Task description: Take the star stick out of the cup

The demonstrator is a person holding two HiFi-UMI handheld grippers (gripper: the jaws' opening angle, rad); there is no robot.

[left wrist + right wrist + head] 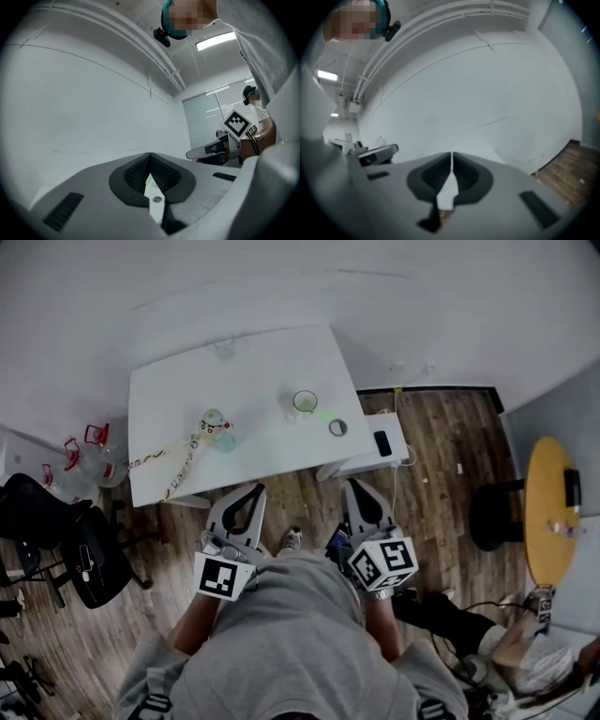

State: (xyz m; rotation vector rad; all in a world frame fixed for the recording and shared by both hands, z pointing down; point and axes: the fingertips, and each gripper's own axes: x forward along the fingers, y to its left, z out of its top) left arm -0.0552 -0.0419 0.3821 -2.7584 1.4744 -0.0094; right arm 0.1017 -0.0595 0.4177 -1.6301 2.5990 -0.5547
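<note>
Grey-shirted person faces a white table in the head view, with the left gripper and right gripper held short of its near edge. A green-rimmed cup stands on the table, well apart from both, and the star stick is too small to pick out.

Left gripper view: tips pressed together, nothing between them.

Right gripper view: tips likewise closed and empty, with a bare wall ahead.

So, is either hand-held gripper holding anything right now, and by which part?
Nothing is held: the left hand-held gripper and the right hand-held gripper both have jaws shut together, empty.
</note>
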